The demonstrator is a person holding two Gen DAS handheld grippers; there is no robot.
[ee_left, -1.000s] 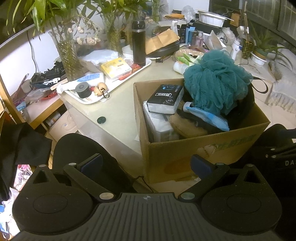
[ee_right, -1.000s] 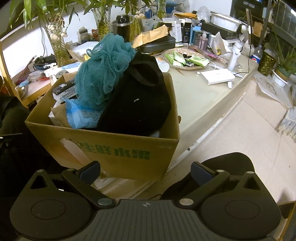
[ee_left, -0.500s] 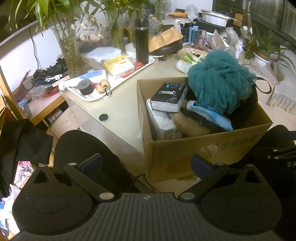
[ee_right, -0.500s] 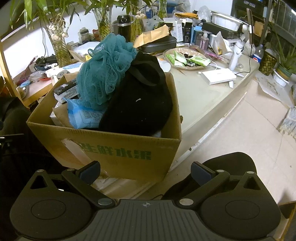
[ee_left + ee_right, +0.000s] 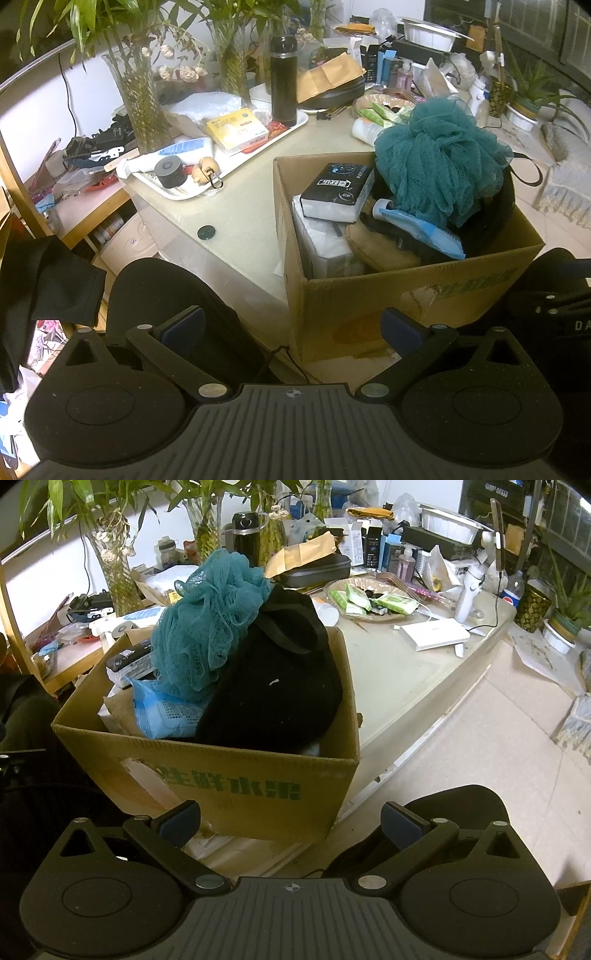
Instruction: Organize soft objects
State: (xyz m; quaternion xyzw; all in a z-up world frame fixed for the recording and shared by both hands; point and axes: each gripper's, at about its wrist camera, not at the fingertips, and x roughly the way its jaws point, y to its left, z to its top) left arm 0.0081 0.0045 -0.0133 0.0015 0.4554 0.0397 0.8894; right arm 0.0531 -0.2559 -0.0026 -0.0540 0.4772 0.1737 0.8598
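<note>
A cardboard box [image 5: 369, 306] [image 5: 236, 779] stands at the table's near edge. It holds a teal mesh bath sponge [image 5: 436, 158] [image 5: 210, 620], a black cloth bag [image 5: 273, 686], a blue wipes pack [image 5: 421, 229] [image 5: 162, 712], a black tissue pack [image 5: 338, 190] and a tan pouch [image 5: 380, 247]. My left gripper [image 5: 291, 328] is open and empty, in front of the box's left corner. My right gripper [image 5: 291, 819] is open and empty, in front of the box's right corner.
A white tray [image 5: 236, 162] with a black flask [image 5: 283, 81], a yellow box and a tube lies behind the box. Glass vases with plants [image 5: 142, 99] stand at the back. A plate of green packets [image 5: 373, 602] and a white box [image 5: 434, 635] lie to the right. Black chair backs [image 5: 166, 295] [image 5: 458, 805] stand before the table.
Both grippers have shifted slightly; the box sits a little further right in the left wrist view. Both stay open and empty.
</note>
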